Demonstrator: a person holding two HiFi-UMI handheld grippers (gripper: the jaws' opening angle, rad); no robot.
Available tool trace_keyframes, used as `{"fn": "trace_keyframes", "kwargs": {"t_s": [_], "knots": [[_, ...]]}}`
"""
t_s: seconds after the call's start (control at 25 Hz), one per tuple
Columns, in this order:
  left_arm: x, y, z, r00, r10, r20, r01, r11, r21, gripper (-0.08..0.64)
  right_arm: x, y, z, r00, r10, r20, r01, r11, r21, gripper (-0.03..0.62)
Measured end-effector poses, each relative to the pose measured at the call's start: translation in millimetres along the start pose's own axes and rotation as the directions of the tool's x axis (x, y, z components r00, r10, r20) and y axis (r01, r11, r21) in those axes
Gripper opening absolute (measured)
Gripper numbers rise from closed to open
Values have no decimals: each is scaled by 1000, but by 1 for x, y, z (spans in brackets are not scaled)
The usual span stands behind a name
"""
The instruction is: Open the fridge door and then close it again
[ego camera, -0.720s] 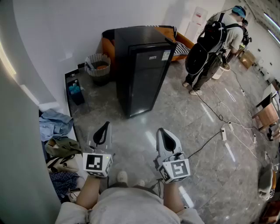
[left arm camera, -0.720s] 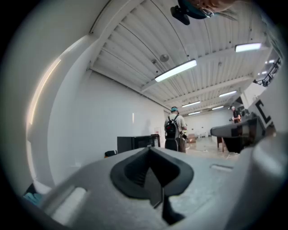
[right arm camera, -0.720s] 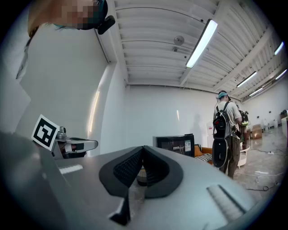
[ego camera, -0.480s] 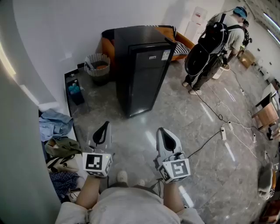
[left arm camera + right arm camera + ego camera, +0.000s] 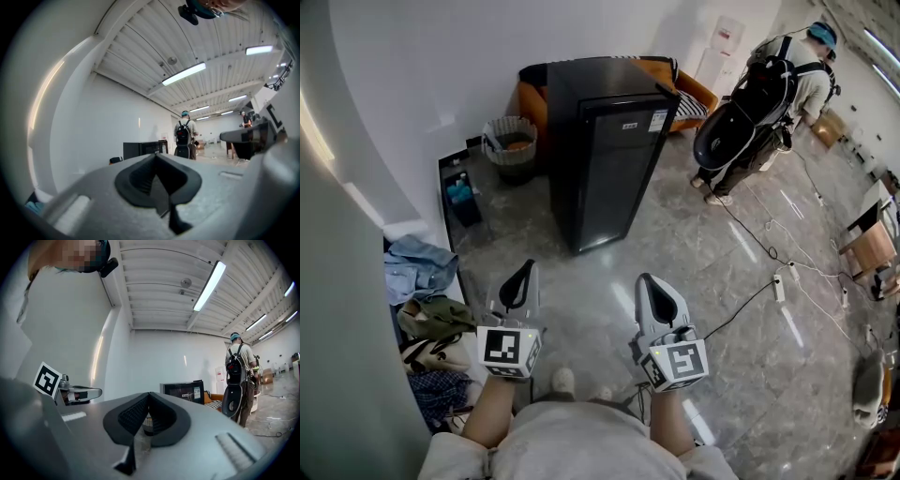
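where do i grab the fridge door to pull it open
No handle shows on the fridge door: its front is flat and it is shut. Best guess: hook a jaw behind a long upright edge, likely the right one, where the floor gives room, coming from the front where you stand. Which edge is hinged I cannot tell.

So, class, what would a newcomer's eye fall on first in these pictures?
The black fridge, door shut, stands by the white wall at the centre. Then come the left gripper and right gripper, both shut, low in the head view, and a person at upper right.
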State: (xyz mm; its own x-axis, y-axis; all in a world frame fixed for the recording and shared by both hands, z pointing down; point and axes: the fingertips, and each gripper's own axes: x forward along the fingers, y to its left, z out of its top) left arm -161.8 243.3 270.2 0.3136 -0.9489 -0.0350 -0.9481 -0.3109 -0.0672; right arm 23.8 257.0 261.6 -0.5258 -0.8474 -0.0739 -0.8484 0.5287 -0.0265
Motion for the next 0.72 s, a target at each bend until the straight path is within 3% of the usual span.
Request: {"fn": "trace_keyframes", "kwargs": {"t_s": [0.72], "knots": [[29,50,-12,999,-35,2,35,999,-11,2,54,10,-8,1000,-22,5,22,1000,6,-11]]}}
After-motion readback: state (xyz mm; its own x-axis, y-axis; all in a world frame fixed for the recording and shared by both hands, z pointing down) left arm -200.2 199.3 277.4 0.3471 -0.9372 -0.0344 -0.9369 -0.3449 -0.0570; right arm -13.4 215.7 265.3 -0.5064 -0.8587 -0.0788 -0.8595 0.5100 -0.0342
